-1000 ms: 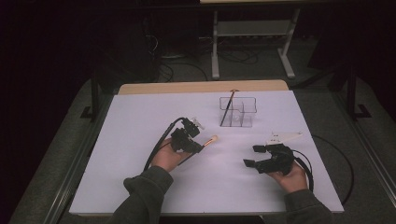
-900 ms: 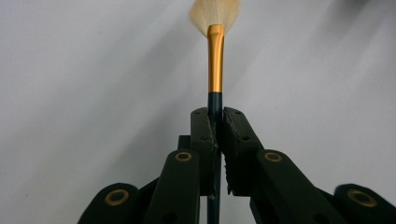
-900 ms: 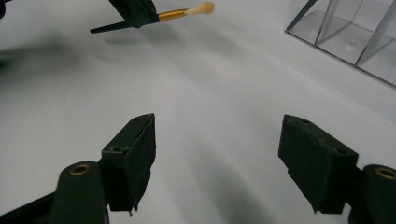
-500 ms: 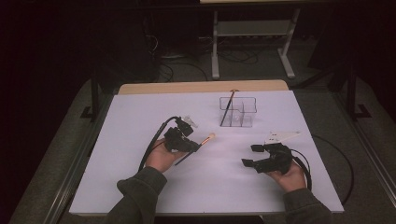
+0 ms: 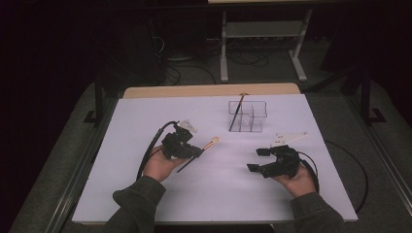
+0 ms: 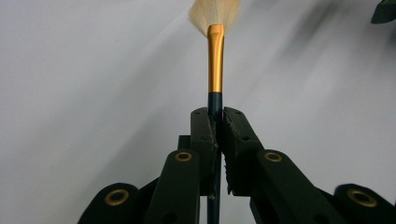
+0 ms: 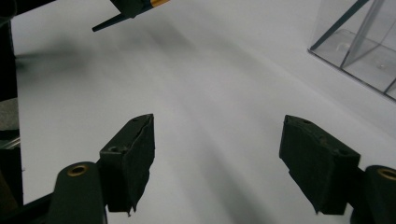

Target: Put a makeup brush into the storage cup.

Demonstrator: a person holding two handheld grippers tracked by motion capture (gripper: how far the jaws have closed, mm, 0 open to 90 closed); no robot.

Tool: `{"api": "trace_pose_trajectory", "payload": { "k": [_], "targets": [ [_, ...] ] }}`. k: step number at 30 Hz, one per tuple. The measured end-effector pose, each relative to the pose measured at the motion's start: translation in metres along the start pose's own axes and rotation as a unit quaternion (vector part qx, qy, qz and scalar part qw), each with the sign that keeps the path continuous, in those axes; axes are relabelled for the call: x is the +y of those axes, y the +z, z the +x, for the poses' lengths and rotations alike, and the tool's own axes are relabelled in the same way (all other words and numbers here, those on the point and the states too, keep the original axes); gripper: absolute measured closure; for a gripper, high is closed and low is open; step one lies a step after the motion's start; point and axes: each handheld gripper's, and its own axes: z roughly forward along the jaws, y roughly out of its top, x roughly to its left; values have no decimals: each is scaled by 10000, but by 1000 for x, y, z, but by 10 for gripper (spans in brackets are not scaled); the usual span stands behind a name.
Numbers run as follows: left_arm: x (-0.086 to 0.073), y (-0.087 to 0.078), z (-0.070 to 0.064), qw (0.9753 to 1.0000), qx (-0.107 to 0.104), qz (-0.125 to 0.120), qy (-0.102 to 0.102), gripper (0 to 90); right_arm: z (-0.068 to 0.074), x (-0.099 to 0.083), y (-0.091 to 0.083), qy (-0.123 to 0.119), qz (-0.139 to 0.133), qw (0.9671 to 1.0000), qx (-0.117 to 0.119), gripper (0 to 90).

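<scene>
High view, left gripper (image 5: pixel 194 151): held above the white table (image 5: pixel 126 184), left of centre, jaws clamped on a brush (image 5: pixel 208 145).
High view, brush: slanted, pale bristles up and to the right of the jaws, dark handle tip sticking out below and to the left of them.
High view, right gripper (image 5: pixel 258 160): above the right part of the table, well apart from the brush, jaws spread.
High view, clear organizer (image 5: pixel 248 117): stands behind both grippers, near the far edge; a second dark brush (image 5: pixel 236 111) leans in its left compartment.
Left gripper view, brush (image 6: pixel 215 60): dark handle pinched between the two pads, gold ferrule and pale fanned bristles rising straight out beyond the jaw tips.
Right gripper view, right gripper (image 7: pixel 217 140): jaws wide, bare white table between them.
Right gripper view, brush (image 7: pixel 122 15): its dark handle end shows at the top left, far from these jaws.
Right gripper view, clear organizer (image 7: pixel 359 42): upper right corner.
</scene>
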Motion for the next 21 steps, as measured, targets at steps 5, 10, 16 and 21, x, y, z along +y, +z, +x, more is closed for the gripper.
{"api": "trace_pose_trajectory", "payload": {
  "k": [5, 10, 16, 21],
  "targets": [
    [-1, -7, -2, 9999, -1, -165, 8, 831, 2, 7, 0, 25, 6, 10000, 73, 249],
    [-4, -12, -3, 9996, -68, -289, -18, 831, 5, 17, -1, -42, -46, 9999, 153, 248],
    [-5, -17, -5, 9987, -188, -477, -6, 831, 7, 27, -3, -61, -107, 9997, 230, 232],
    [-5, -20, -7, 9980, -243, -581, 69, 831, 10, 35, -4, -87, -119, 9995, 288, 223]
  ]
}}
